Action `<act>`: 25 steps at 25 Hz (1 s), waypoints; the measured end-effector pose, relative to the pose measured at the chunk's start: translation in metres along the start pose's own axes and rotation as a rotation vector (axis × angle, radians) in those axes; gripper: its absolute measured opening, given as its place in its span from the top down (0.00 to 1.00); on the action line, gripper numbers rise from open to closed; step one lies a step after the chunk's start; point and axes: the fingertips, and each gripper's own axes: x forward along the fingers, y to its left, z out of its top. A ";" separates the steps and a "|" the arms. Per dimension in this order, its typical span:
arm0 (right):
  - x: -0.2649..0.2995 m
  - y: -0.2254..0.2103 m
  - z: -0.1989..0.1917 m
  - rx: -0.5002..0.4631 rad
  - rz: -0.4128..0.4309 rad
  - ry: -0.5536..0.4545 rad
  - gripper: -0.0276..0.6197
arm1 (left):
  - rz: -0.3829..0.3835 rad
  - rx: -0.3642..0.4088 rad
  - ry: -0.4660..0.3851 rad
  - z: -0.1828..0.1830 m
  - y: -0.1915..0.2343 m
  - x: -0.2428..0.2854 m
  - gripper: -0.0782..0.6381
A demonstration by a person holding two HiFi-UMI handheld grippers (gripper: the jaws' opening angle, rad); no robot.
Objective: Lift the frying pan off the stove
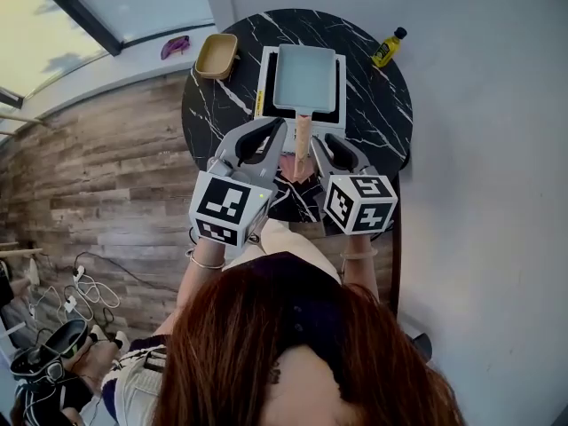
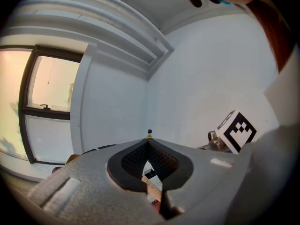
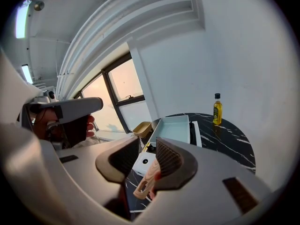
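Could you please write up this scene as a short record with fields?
table: round, black marble
stove: white, on the table
pan: pale blue, rectangular, on the stove
handle: wooden, points toward the person
bowl: tan, left of the stove
bottle: yellow, right of the stove
left gripper: shut, holds nothing, left of the handle
right gripper: open, handle shows between its jaws, not clamped
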 end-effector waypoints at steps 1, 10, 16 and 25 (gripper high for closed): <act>0.003 -0.002 -0.002 0.001 0.000 0.008 0.77 | 0.002 -0.001 0.002 -0.001 0.001 0.002 0.87; 0.028 -0.014 -0.018 0.039 0.026 0.074 0.72 | 0.014 -0.008 0.019 -0.008 0.011 0.020 0.87; 0.044 -0.021 -0.027 0.062 0.036 0.111 0.69 | 0.019 -0.013 0.033 -0.012 0.018 0.029 0.87; 0.067 -0.028 -0.041 0.127 0.072 0.175 0.64 | 0.012 -0.022 0.054 -0.017 0.027 0.047 0.87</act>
